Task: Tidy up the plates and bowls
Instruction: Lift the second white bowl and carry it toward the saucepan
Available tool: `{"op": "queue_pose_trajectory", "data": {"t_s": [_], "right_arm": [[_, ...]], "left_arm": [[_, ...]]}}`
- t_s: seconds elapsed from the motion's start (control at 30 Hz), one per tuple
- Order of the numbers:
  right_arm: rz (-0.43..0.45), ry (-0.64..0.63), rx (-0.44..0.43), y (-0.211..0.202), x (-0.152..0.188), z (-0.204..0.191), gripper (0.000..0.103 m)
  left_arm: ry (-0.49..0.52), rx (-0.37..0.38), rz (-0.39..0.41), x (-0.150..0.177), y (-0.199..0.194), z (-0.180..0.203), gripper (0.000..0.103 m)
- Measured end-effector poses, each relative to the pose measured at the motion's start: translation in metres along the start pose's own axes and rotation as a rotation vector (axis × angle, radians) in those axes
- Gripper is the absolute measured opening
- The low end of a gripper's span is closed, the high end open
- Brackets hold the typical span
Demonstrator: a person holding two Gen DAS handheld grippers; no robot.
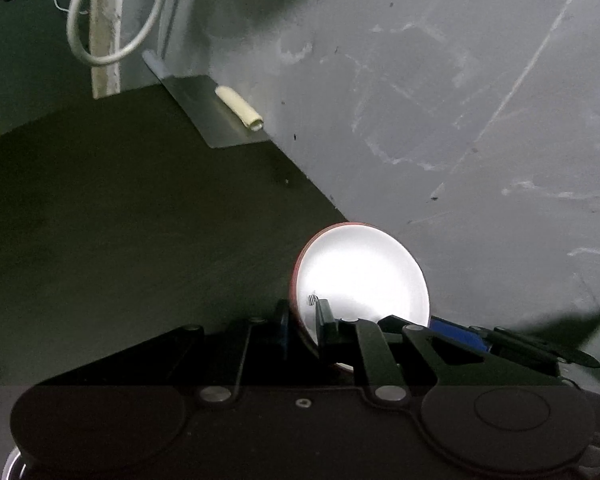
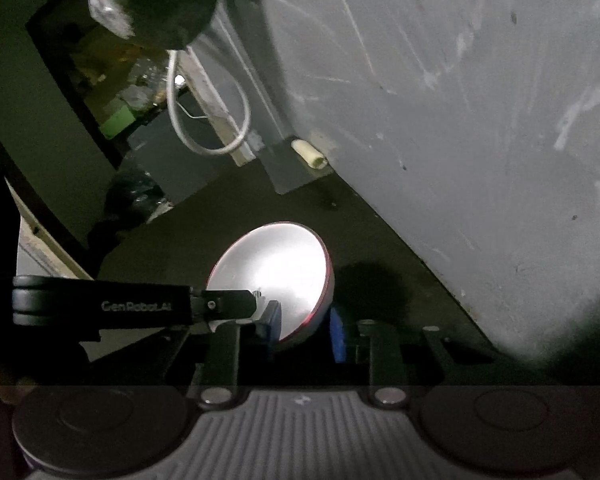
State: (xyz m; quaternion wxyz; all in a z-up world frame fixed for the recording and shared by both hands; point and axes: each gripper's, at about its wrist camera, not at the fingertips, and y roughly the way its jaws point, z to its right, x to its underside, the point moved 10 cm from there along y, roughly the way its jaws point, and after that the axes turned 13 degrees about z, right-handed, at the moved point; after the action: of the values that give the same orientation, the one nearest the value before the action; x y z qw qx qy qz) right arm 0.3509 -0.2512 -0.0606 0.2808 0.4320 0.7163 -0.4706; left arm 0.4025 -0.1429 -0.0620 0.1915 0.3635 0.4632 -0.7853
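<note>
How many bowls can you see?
1. The red-rimmed bowl sits between the fingers of the right claw, and the left claw pinches its rim too. More may be hidden out of view.

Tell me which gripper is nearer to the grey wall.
Right. The right gripper is on the plate's side facing the wall; the left gripper is on its far side.

A dark desk (image 1: 120, 208) runs up against a scuffed grey wall (image 1: 440, 100) streaked with pale scratches. A thin metal sheet (image 1: 204, 112) lies flat on the desk at the wall's foot, and a small cream-coloured roll (image 1: 240, 108) rests on its far edge, touching the wall. Beyond it a white cable (image 1: 100, 20) hangs in a loop beside a pale upright post (image 1: 106, 40). Further back sits a green block (image 2: 116, 124) among dim clutter.
</note>
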Motion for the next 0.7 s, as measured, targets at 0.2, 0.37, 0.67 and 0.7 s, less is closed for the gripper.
{"op": "queue_pose_trajectory", "data": {"t_s": [0.2,0.37,0.67,0.7], "right_arm": [[0.029,-0.027,-0.033,-0.032,-0.002,-0.024,0.027],[0.04,-0.048,-0.066,-0.062,0.004,-0.045,0.026],[0.015,-0.109,-0.155,-0.116,0.033,-0.091,0.026],[0.011,-0.114,-0.162,-0.12,0.036,-0.095,0.026]], "left_arm": [[-0.012,-0.017,0.046,0.006,-0.043,0.004,0.013],[-0.03,-0.036,0.078,0.017,-0.085,0.006,0.013],[-0.1,-0.095,0.125,0.056,-0.162,-0.003,0.014],[-0.109,-0.102,0.13,0.062,-0.17,-0.004,0.014]]}}
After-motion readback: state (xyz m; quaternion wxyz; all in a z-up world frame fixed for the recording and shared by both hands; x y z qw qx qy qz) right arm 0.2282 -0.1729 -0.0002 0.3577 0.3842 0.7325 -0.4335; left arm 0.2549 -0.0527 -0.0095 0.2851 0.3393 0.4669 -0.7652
